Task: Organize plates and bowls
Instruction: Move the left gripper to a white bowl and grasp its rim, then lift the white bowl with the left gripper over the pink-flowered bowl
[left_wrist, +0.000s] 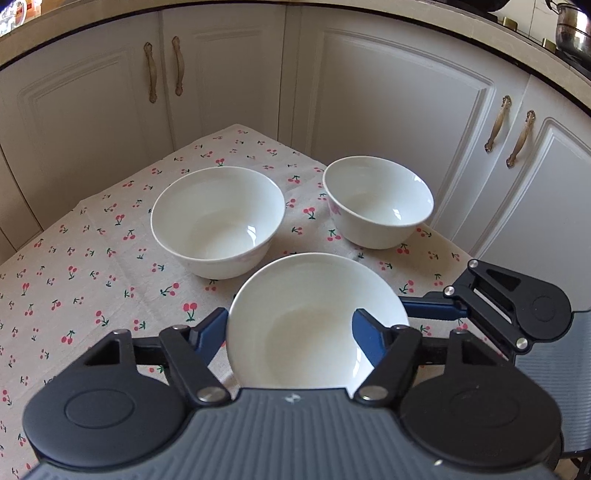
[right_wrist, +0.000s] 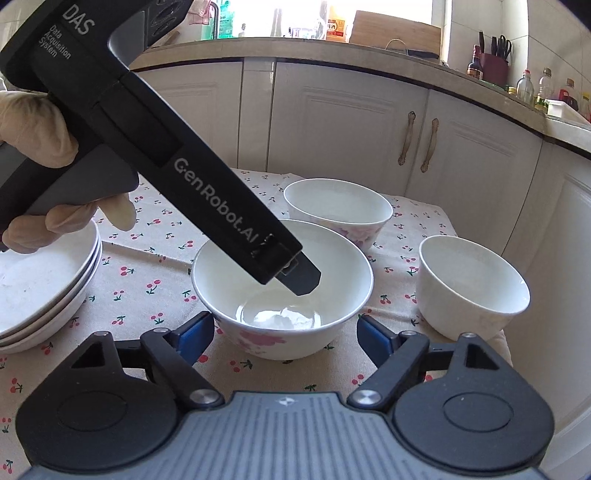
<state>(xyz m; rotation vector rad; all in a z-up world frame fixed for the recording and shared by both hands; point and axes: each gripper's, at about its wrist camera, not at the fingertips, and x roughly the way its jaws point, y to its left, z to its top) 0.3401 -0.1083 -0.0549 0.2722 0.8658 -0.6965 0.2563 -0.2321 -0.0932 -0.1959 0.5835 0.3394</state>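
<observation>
On the cherry-print tablecloth (right_wrist: 155, 258), the flowered bowl (right_wrist: 258, 339) sat directly ahead of the right gripper (right_wrist: 285, 320), whose spread fingers flanked its wall, contact unclear. The left gripper (left_wrist: 290, 322) straddled its rim, one finger inside; whether it pinched, I could not tell.

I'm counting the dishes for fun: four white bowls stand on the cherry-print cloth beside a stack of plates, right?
Not four. The right wrist view shows three white bowls: a near bowl, a far bowl and a right bowl. They do stand on the cherry-print cloth beside the stack of plates.
</observation>
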